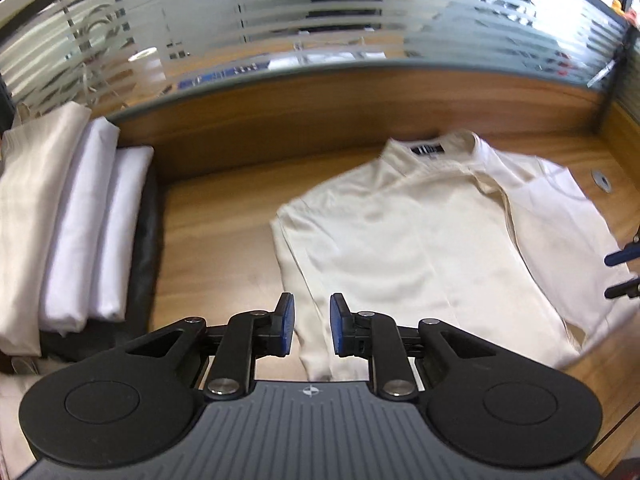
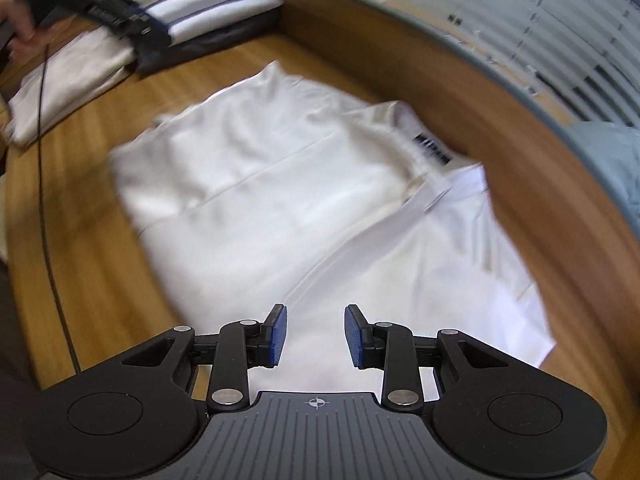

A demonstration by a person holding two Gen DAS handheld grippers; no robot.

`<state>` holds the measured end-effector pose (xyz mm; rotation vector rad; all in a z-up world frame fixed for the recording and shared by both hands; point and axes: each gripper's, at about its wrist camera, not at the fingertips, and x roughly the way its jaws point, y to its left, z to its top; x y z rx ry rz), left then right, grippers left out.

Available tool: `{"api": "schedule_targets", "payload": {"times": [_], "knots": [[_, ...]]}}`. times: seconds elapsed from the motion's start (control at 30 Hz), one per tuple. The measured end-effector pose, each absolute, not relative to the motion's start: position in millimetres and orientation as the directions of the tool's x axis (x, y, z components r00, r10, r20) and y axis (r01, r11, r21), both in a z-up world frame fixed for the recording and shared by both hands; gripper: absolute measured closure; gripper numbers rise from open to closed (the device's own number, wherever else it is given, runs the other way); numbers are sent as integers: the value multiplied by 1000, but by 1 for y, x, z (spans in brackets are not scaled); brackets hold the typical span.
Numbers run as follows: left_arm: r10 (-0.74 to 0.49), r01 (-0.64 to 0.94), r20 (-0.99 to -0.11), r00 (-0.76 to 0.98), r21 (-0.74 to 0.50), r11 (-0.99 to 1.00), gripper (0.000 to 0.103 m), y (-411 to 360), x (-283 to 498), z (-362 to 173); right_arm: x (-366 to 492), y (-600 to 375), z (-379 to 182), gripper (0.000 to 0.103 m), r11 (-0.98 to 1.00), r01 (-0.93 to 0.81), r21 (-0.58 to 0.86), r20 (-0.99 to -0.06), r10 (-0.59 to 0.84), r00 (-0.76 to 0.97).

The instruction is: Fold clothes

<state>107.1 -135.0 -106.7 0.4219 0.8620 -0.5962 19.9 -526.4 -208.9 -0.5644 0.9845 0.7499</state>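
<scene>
Shirt [image 1: 420, 236], cream-white and partly folded, lies flat on the wooden worktop [image 1: 216, 224] in the left wrist view, filling the centre toward three o'clock, its collar and dark label at twelve o'clock near the wooden back panel. The left tongs [image 1: 312, 326] hang at six o'clock above the shirt's lower left edge, blue pads parted with nothing between them, released. At nine o'clock a stack of folded clothes [image 1: 76, 224] sits well apart from the shirt. At three o'clock the tips of the right tongs [image 1: 622, 276] poke in over the shirt's edge. Frosted striped glass [image 1: 280, 20] runs along the top.

From the right wrist view, the shirt [image 2: 304, 200] spreads across the middle, blurred, with its collar and label toward two o'clock. The right tongs [image 2: 316, 334] sit at six o'clock over the cloth, pads apart and gripping nothing. At eleven o'clock the left tongs' black body crosses the folded stack [image 2: 212, 4]; a hand [image 2: 20, 16] shows at ten o'clock, and a thin cable [image 2: 44, 200] trails down the worktop [image 2: 100, 240] at nine o'clock.
</scene>
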Motion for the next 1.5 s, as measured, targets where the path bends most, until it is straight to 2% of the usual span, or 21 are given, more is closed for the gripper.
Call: {"api": "schedule_targets", "payload": {"times": [0.23,0.37,0.4,0.47,0.53,0.8,0.93,1.1,1.43,1.47,1.5], "knots": [[-255,593,-826,502,115,797,77,-131,76,-121,-26,-518,-245,66,501,-854,-143,-896,300,327],[-212,544,-830,515,126,829,76,-131,61,-121,-32,-515,-261,70,408,-889,-208,-895,287,341],[-202,532,-831,518,128,837,76,-131,57,-121,-33,-514,-265,82,383,-896,-223,-895,285,345],[-179,507,-829,530,141,851,76,-131,51,-121,-31,-516,-268,98,366,-899,-240,-893,280,353],[-160,481,-825,542,148,864,76,-131,46,-120,-24,-522,-263,100,397,-888,-232,-882,299,364],[-98,374,-819,565,148,916,76,-136,44,-124,36,-576,-220,100,630,-752,-195,-810,329,486],[-125,348,-810,572,102,932,76,-139,49,-124,76,-609,-214,100,735,-657,-168,-793,295,533],[-156,350,-805,573,69,934,76,-150,59,-123,118,-643,-223,100,813,-563,-151,-793,241,560],[-129,341,-827,548,80,937,76,-173,100,-141,170,-693,-268,98,936,-338,-97,-845,102,525],[-127,343,-827,547,84,935,76,-176,104,-143,172,-697,-270,95,944,-312,-111,-843,77,532],[-126,345,-827,547,86,935,76,-179,108,-144,173,-700,-272,85,950,-286,-126,-840,51,541]]}}
